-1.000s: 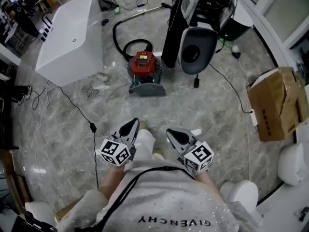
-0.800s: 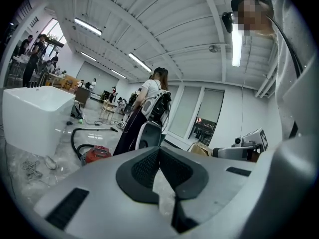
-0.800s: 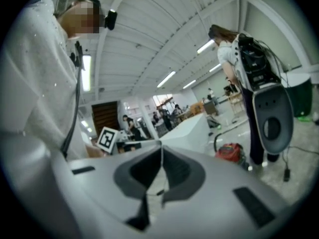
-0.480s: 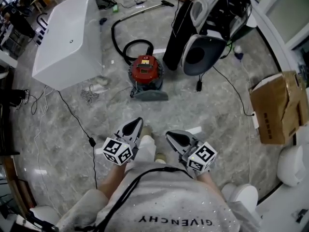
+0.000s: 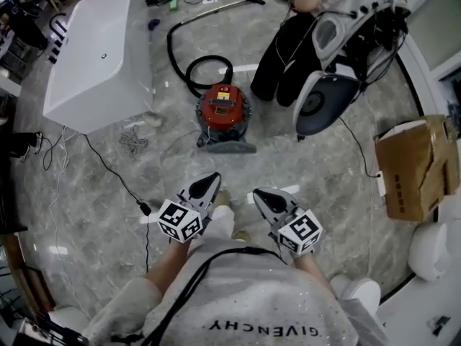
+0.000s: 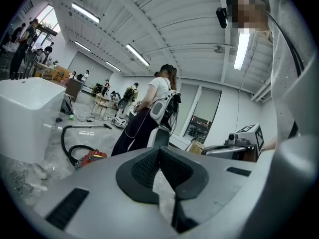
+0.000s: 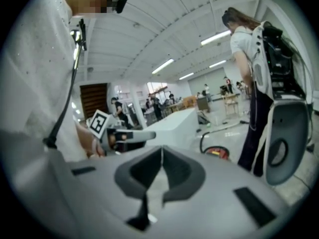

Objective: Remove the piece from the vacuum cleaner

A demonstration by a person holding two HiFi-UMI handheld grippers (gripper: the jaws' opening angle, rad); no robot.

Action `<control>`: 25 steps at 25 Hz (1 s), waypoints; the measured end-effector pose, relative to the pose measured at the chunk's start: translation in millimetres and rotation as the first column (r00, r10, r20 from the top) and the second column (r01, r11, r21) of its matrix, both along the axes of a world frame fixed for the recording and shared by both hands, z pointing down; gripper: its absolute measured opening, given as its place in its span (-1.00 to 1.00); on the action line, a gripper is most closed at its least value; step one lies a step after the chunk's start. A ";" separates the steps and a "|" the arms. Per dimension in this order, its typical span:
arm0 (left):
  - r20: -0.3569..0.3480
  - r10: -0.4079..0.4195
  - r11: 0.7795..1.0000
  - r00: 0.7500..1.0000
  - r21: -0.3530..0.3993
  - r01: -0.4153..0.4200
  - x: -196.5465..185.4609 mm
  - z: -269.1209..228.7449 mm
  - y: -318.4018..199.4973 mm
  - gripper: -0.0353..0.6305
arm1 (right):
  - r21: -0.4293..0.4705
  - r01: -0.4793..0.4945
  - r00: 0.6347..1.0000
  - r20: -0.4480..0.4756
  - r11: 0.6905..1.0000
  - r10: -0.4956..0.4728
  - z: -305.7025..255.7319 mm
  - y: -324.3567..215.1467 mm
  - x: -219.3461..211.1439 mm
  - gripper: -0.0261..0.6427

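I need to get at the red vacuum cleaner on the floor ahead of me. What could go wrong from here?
1. A black cable lies on the floor just left of your feet; a step could catch it.
2. Another person stands close beside the vacuum cleaner; bending down, you might bump them.
3. The left gripper and right gripper are shut and must open first.

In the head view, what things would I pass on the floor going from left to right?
First the white tub → red vacuum cleaner → person wearing a grey pack → cardboard box.
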State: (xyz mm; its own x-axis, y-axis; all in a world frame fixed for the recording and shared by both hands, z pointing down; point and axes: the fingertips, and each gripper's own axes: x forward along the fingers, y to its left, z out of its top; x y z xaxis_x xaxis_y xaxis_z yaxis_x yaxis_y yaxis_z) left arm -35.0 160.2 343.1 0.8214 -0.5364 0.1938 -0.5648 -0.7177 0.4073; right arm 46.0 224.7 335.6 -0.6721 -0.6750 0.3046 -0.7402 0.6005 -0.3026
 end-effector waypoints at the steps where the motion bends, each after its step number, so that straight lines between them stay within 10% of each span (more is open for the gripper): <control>1: -0.003 0.003 1.000 1.000 -0.004 -0.003 -0.7 1.4 -3.4 -0.82 | -0.011 -0.003 1.000 -0.005 1.000 0.003 3.3 -3.6 -0.9 -0.88; 25: -0.009 0.019 0.993 1.000 -0.117 -0.020 -48.3 44.7 -64.8 -0.82 | -0.166 0.034 0.998 -0.052 0.986 -0.043 45.9 -69.7 -39.4 -0.88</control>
